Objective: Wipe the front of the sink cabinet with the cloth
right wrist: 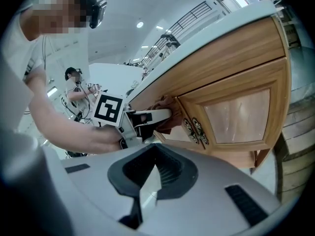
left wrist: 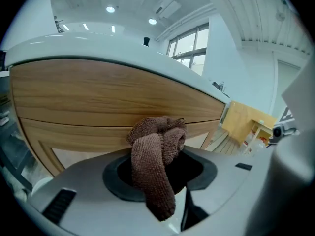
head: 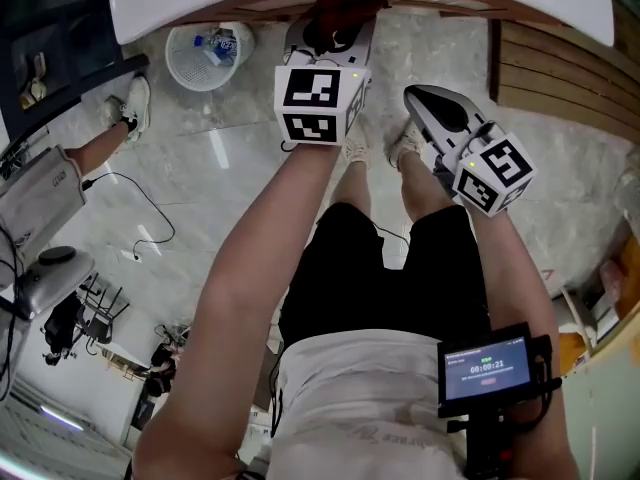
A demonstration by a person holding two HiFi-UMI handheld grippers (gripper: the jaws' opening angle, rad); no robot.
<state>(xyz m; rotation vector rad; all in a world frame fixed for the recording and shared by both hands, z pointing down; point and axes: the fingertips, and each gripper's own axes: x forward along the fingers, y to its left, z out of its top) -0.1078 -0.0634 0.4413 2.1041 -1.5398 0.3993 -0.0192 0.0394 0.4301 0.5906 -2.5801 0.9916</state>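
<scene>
one cloth (left wrist: pixel 153 154) does it all: your left hand-held gripper (head: pixel 338 18) is clamped on it, bunched against the sink cabinet front (left wrist: pixel 98 100). press it flatter and sweep along the grain in overlapping passes. your right hand-held gripper (right wrist: pixel 147 178) hangs closed and empty, off the wood; keep it clear.

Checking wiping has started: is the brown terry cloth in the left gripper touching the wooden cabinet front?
Touching. The right gripper view shows the brown terry cloth pressed by the left gripper against the wooden cabinet front, no gap.
</scene>
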